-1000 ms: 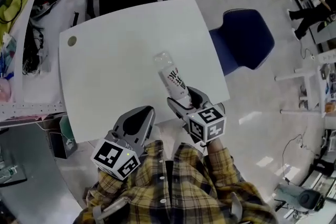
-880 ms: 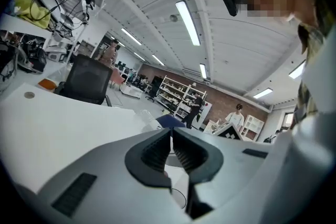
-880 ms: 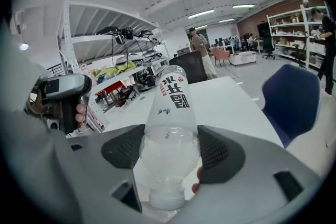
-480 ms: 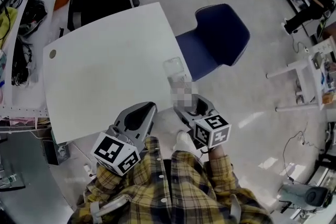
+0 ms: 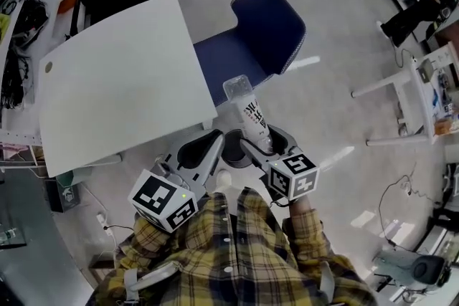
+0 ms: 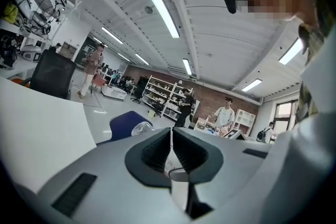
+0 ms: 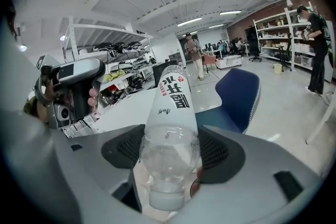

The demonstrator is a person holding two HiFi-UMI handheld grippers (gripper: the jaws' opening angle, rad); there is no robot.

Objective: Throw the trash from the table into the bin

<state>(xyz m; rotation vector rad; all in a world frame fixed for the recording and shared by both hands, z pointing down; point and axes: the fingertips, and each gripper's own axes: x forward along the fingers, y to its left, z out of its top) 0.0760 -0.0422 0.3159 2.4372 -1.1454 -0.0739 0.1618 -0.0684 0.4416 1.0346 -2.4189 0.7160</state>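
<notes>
Right gripper (image 7: 170,150): I see jaws clamped on clear plastic bottle (image 7: 169,107), one each side of its neck end, cap toward camera. Head view adds what that view lacks: bottle in air, clear of white desk (image 5: 115,75), past its corner, base pointing toward blue chair (image 5: 254,32). Left gripper (image 6: 171,150): own view shows jaws together, empty. Head view gives me only its top, close beside right gripper.

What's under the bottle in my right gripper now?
Shiny floor beside the blue chair; the bottle is clear of the table. The patch straight beneath is hidden by it.
</notes>
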